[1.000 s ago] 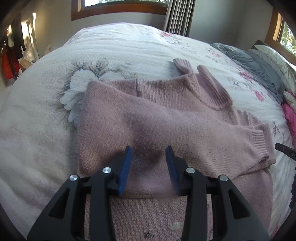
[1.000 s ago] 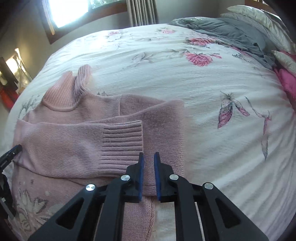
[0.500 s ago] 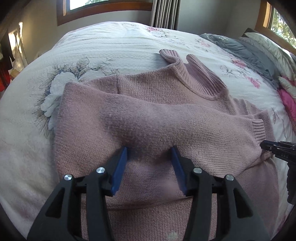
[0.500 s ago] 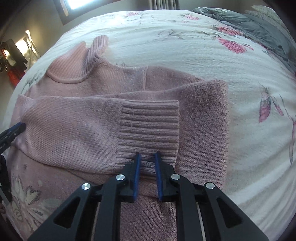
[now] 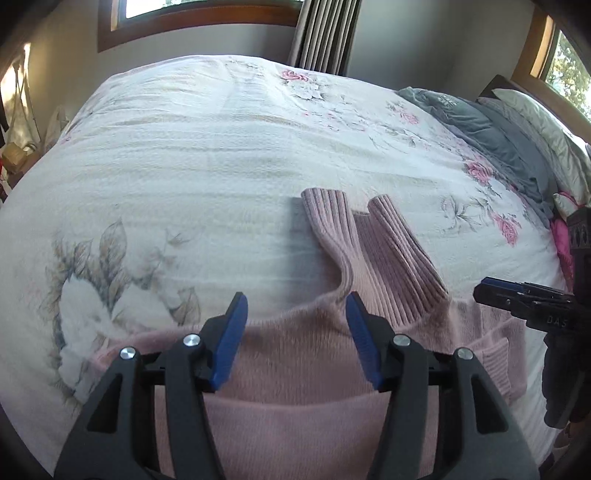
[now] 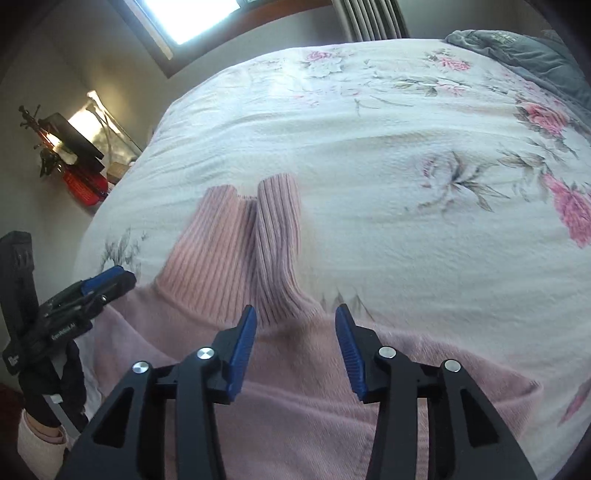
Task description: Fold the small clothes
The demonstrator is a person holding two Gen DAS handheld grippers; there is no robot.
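Just ahead of both wide-open, empty claws, left claw (image 5: 295, 339) and right claw (image 6: 295, 347), we see the sweater's (image 5: 295, 369) shoulder line running crosswise, collar (image 6: 251, 251) pointing away.

A wide bed fills the room, spread with a white floral bedspread (image 5: 229, 155) printed in pink roses and grey leaves. Far off, a wood-framed window (image 5: 192, 14) glows bright above a grey wall, dark pleated curtains (image 5: 325, 33) hanging beside it. On the right, a grey blanket (image 5: 480, 125) and pale pillows (image 5: 535, 118) bunch under a second window (image 5: 561, 62). Sunlit clutter (image 6: 74, 147) sits far left.
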